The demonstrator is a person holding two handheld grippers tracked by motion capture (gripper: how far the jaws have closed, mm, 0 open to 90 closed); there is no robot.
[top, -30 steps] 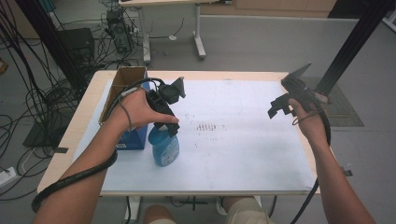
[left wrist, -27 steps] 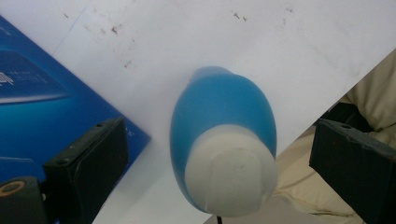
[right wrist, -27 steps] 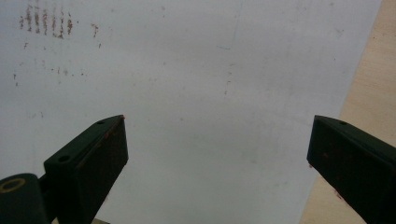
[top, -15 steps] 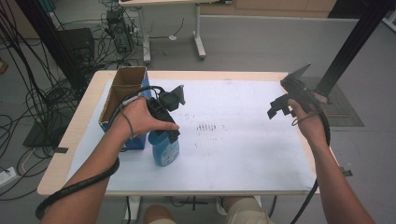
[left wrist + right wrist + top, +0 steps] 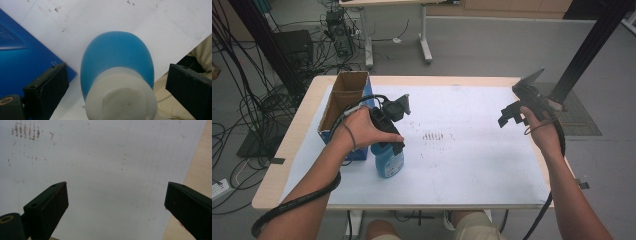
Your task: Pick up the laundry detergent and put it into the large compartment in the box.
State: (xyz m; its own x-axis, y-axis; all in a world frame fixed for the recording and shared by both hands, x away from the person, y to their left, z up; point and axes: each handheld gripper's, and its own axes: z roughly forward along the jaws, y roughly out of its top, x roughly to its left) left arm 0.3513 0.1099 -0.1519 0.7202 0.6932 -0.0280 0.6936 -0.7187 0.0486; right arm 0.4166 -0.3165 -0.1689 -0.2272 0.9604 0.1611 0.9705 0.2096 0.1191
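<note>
At the counter's (image 5: 472,165) left side stands an open cardboard box with blue sides (image 5: 343,102). Just beside it a blue bottle with a white cap (image 5: 117,75) stands upright on the white sheet. The left hand-held gripper (image 5: 388,131) hangs right above the bottle, its jaws spread wide to either side of the cap without touching. Far right, the right hand-held gripper (image 5: 512,112) hovers over bare sheet, jaws apart and empty.

Lab/test room: cable bundles (image 5: 247,107), black rig post (image 5: 589,47), bare desks w/ grey floor (image 5: 492,50).
</note>
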